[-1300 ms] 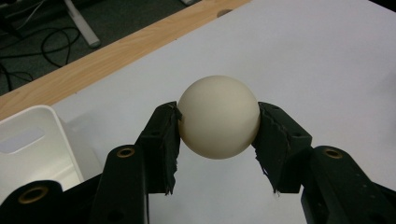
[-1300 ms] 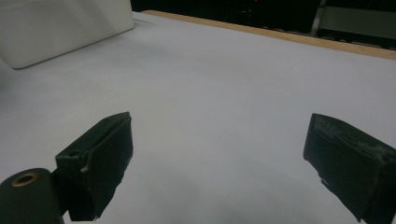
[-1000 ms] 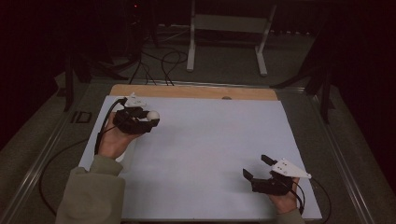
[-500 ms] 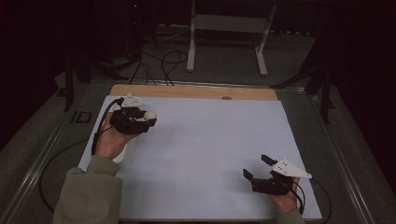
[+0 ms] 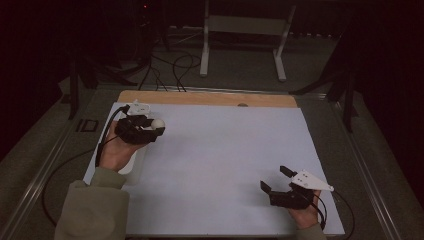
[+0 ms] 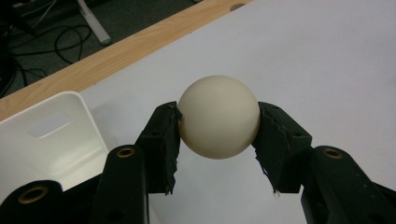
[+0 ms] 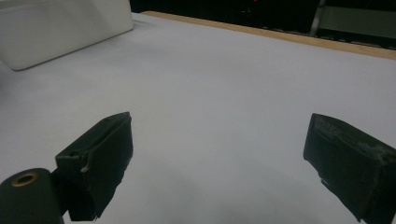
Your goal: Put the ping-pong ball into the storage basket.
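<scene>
Two black pads of the left gripper point(image 6: 218, 140) press on either side of a smooth cream-white ball point(image 6: 218, 116), clamped tight on it and holding it clear of the pale grey sheet point(image 6: 327, 60) that covers the table; the underside of the ball and the pad faces against it are hidden. In the high view the ball point(image 5: 158, 123) shows as a small pale dot at the tip of the left gripper point(image 5: 150, 131), over the far left part of the sheet. Just beside it stands a white plastic bin point(image 6: 60, 135) with a slot handle, cut off at the left gripper view's edge and mostly covered by the hand point(image 5: 116, 150) in the high view. The right gripper point(image 7: 224, 163) rests near the sheet's near right corner, its jaws spread wide with nothing between them. Beyond the sheet runs a light wooden table edge point(image 5: 200, 97), and the room behind is too dark to make out
</scene>
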Tool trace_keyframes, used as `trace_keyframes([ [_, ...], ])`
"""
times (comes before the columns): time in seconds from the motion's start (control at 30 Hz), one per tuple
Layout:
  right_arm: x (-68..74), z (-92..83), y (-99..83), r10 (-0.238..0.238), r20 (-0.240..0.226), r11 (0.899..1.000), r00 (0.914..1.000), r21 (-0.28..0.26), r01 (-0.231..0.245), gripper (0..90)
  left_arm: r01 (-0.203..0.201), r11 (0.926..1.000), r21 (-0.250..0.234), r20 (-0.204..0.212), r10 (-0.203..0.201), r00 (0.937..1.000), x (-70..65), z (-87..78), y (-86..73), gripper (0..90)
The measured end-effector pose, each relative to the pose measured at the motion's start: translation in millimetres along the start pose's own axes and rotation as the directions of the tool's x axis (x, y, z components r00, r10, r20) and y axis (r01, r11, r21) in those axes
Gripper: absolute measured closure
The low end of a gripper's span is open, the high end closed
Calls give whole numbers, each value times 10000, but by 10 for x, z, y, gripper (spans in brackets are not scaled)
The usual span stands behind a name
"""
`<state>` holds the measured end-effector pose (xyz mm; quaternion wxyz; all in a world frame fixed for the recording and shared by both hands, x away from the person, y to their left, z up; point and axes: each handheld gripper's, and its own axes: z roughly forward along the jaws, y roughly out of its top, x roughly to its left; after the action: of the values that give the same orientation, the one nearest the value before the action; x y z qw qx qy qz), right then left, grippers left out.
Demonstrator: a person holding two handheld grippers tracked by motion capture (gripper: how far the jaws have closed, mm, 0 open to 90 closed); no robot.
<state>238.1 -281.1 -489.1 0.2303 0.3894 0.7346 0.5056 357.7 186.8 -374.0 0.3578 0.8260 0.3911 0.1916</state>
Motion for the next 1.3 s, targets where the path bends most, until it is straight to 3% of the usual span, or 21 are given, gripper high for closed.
trace_keyframes([
  [1.3, 1, 3, -1, 6, -7, 10000, 10000, 17, -6, 79, 170, 9999, -32, -181, -171, 9997, 78, -85, -59, 515],
])
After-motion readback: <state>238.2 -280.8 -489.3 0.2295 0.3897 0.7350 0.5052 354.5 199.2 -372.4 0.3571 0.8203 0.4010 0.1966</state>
